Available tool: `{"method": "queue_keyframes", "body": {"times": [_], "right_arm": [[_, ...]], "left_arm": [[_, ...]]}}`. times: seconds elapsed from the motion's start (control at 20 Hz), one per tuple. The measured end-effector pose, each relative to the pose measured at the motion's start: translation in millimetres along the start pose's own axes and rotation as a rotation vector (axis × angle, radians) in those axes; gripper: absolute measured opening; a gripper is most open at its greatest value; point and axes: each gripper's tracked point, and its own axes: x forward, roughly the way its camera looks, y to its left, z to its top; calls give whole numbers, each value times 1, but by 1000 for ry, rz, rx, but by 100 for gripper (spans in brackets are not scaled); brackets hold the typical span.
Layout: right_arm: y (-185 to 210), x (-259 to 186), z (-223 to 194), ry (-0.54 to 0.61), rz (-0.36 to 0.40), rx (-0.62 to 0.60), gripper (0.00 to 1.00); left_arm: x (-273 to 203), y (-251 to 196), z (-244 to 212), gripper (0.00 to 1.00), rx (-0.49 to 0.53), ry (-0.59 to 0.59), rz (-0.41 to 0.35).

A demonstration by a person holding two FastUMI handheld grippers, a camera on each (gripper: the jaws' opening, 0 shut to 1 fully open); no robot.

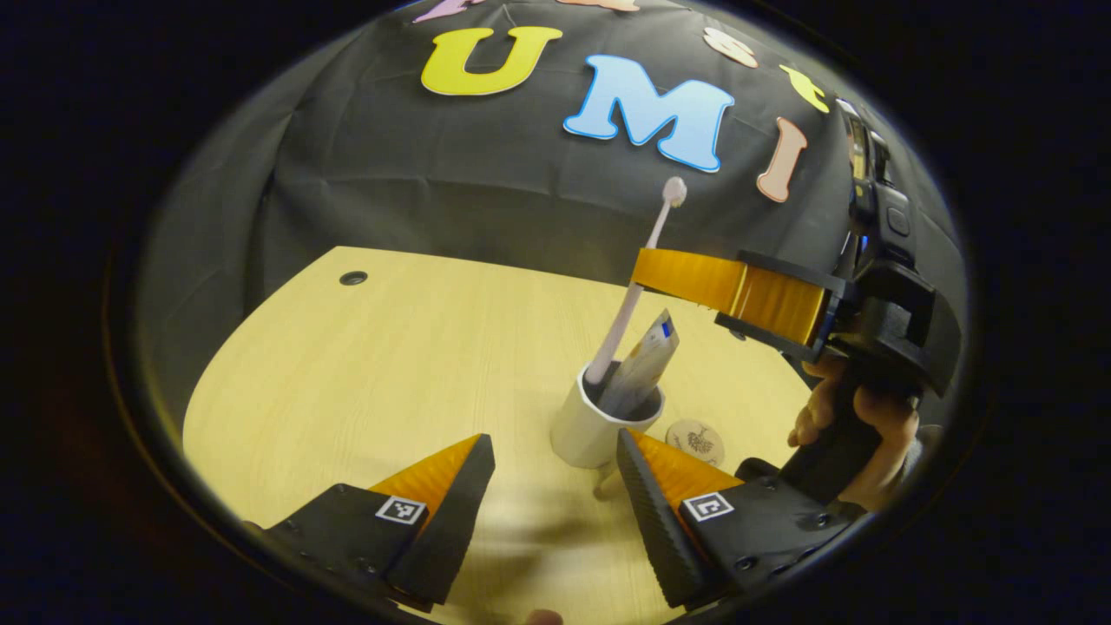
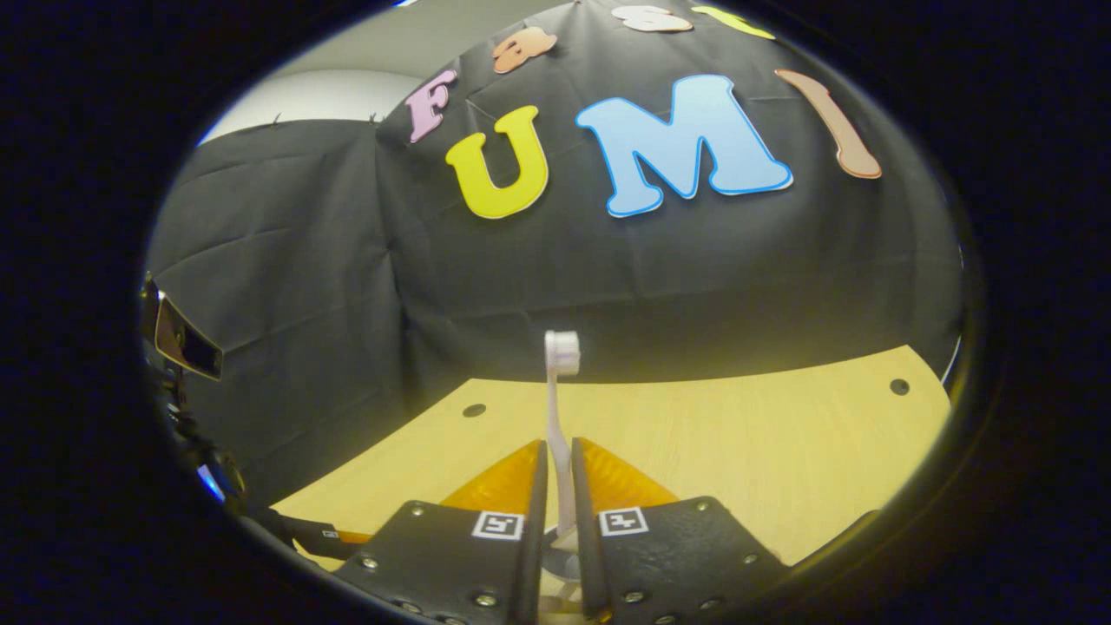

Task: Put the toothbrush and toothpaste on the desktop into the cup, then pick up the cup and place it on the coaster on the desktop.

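Left tongs [image 1: 555, 473] spread wide apart low over the bench [image 1: 364, 382], gripping nothing, with the cup [image 1: 590, 425] sitting just ahead between the tips, closer to the right-hand finger. Cup standing upright on the bench, white, with the toothpaste [image 1: 647, 365] already inside and leaning toward the right. Toothbrush [image 1: 638, 286] also down in the cup, handle end at the rim, tilted so the head pokes up high against the cloth wall. Coaster [image 1: 694, 441] lying flat on the bench just beside the cup, to its right, not under it, so cup not yet on it.

Right tongs [image 1: 647, 273] reaching in from the right in the left gripper view, held by a hand [image 1: 855, 434], fingers crossing the toothbrush about midway up the stem. From the right gripper view, right tongs [image 2: 555, 473] pinched nearly together on the toothbrush [image 2: 557, 408], stem running straight up between both fingers, head sticking out above the tips. Bit of the cup rim visible down between the fingers there, too blurry to say more.
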Motion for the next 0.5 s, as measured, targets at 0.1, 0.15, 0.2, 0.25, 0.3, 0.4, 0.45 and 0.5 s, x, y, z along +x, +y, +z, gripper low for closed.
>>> {"method": "queue_keyframes", "body": {"times": [0.1,0.15,0.2,0.25,0.3,0.4,0.45,0.5], "right_arm": [[0,-5,1,4,-1,-9,30],[0,-6,2,5,-2,-11,40],[-1,-8,2,4,-4,-13,53],[-1,-11,5,0,-9,-15,63],[-3,-14,9,-7,-14,-15,72],[-7,-20,16,-25,-26,-13,86],[-10,-25,22,-34,-36,-14,88],[-14,-29,26,-41,-47,-14,88]], "left_arm": [[0,-2,0,92,0,1,0],[-1,-3,-1,92,-1,1,-2],[-1,-5,-1,92,-2,1,-2],[-1,-8,0,92,-2,0,-5],[-1,-11,0,92,0,-1,-6],[-2,-17,0,92,4,-2,-10],[0,-20,-1,92,6,-1,-10],[0,-23,-2,92,7,2,-11]]}}
